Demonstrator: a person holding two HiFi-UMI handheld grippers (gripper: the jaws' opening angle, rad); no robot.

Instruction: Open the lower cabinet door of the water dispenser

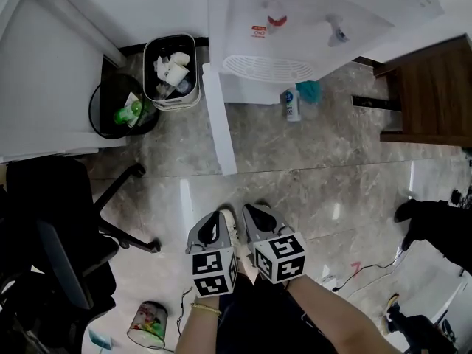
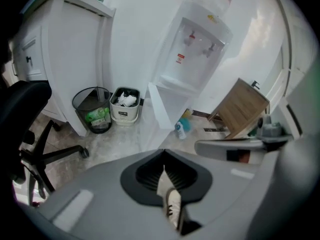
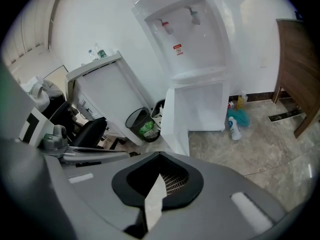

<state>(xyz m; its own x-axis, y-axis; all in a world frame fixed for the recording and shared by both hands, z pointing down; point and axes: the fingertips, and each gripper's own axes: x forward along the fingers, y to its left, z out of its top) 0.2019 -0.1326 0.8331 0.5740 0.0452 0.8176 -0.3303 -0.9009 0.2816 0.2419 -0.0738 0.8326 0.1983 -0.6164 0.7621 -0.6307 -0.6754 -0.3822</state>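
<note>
The white water dispenser (image 1: 295, 21) stands against the far wall. Its lower cabinet door (image 1: 219, 116) is swung wide out to the left, edge-on toward me, and the cabinet inside (image 3: 205, 106) shows white and bare. My left gripper (image 1: 220, 215) and right gripper (image 1: 252, 209) hang side by side close to my body, well back from the dispenser, above my shoe. Both are shut with nothing between the jaws. From the left gripper (image 2: 164, 156) the open door (image 2: 157, 106) shows below the dispenser (image 2: 197, 54). The right gripper (image 3: 159, 160) also faces the door (image 3: 175, 119).
A white bin (image 1: 171, 72) and a black bin (image 1: 122, 109), both with rubbish, stand left of the door. A bottle (image 1: 292, 103) and a teal item (image 1: 310, 89) lie by the dispenser's base. A wooden cabinet (image 1: 431, 94) is at the right, an office chair (image 1: 59, 242) at the left.
</note>
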